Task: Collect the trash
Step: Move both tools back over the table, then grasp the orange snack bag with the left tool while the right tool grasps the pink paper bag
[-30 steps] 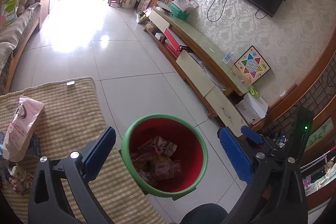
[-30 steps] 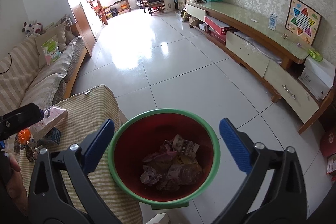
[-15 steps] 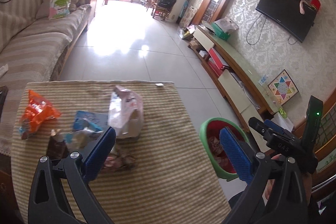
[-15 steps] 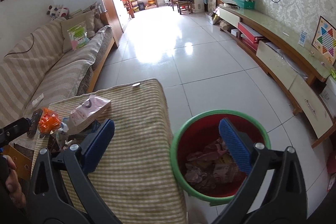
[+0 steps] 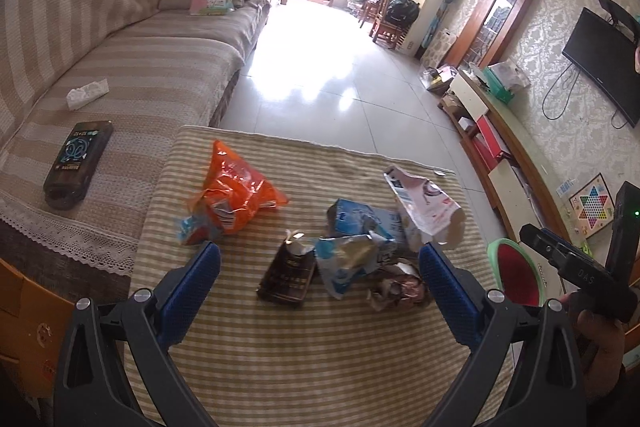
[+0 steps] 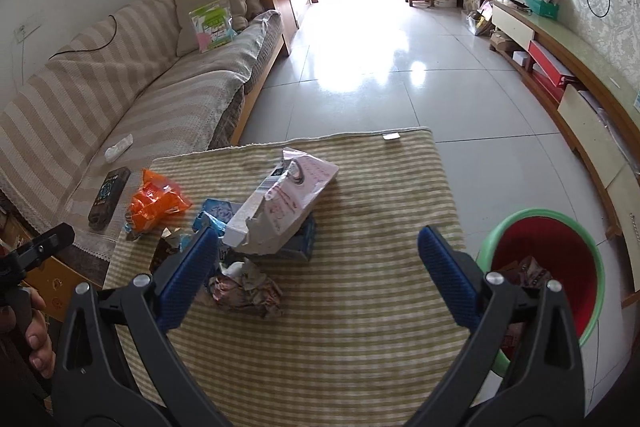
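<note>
Sofa (image 5: pixel 132 67), striped beige, ran along the left edge of a low table (image 5: pixel 320 359) covered in a green-and-cream striped cloth. Off the table's right edge, on the tiled floor, stood a red bin with a green rim (image 6: pixel 560 263), holding crumpled wrappers. The trash lay clustered on the table's left half: a torn pink-and-white bag (image 6: pixel 288 203) propped on a blue carton (image 6: pixel 302 239) near the middle, an orange plastic bag (image 5: pixel 236 195) toward the sofa-side edge, a dark brown packet (image 5: pixel 286 275) lying flat, and a crumpled wrapper (image 6: pixel 248 291) nearest the cameras. The left gripper (image 5: pixel 318 287) hovered above the clutter, its blue pads spread wide, gripping nothing. The right gripper (image 6: pixel 318 271) likewise hung with pads wide apart and empty, between the pile and the bin.
</note>
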Action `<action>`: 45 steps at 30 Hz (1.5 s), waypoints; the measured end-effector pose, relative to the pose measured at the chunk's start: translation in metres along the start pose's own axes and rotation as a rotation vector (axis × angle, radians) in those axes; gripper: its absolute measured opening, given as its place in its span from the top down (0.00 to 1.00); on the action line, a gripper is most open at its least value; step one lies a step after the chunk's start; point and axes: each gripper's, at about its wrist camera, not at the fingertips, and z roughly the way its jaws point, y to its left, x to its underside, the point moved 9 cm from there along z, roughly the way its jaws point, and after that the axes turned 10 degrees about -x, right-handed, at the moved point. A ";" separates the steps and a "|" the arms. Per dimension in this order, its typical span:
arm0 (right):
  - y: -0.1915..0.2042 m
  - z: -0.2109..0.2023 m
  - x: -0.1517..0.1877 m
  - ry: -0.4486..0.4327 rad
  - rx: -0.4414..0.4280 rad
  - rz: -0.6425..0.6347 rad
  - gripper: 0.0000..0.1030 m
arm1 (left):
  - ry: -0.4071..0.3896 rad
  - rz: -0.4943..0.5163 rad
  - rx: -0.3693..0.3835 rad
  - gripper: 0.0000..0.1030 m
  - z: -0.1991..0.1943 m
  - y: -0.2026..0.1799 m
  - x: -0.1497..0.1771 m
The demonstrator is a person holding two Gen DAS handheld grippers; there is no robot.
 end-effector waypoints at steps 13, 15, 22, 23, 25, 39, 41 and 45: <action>0.011 0.062 0.005 0.099 -0.020 0.019 0.04 | 0.057 0.060 -0.102 0.08 0.069 0.028 -0.009; 0.010 0.069 0.003 0.103 -0.019 0.024 0.04 | 0.068 0.075 -0.137 0.08 0.082 0.035 -0.012; -0.006 0.105 0.003 0.159 -0.005 0.101 0.04 | 0.108 0.085 -0.168 0.08 0.116 0.044 -0.021; -0.009 0.109 0.005 0.166 -0.008 0.120 0.04 | 0.112 0.090 -0.169 0.08 0.119 0.044 -0.022; -0.013 0.116 0.004 0.171 -0.015 0.150 0.04 | 0.122 0.092 -0.174 0.08 0.126 0.045 -0.024; -0.018 0.147 0.007 0.212 -0.070 0.236 0.19 | 0.178 0.080 -0.202 0.09 0.163 0.061 -0.018; -0.017 0.147 0.005 0.210 -0.076 0.231 0.26 | 0.191 0.082 -0.205 0.17 0.167 0.063 -0.015; -0.015 0.145 0.004 0.208 -0.082 0.228 0.36 | 0.211 0.085 -0.218 0.43 0.171 0.067 -0.009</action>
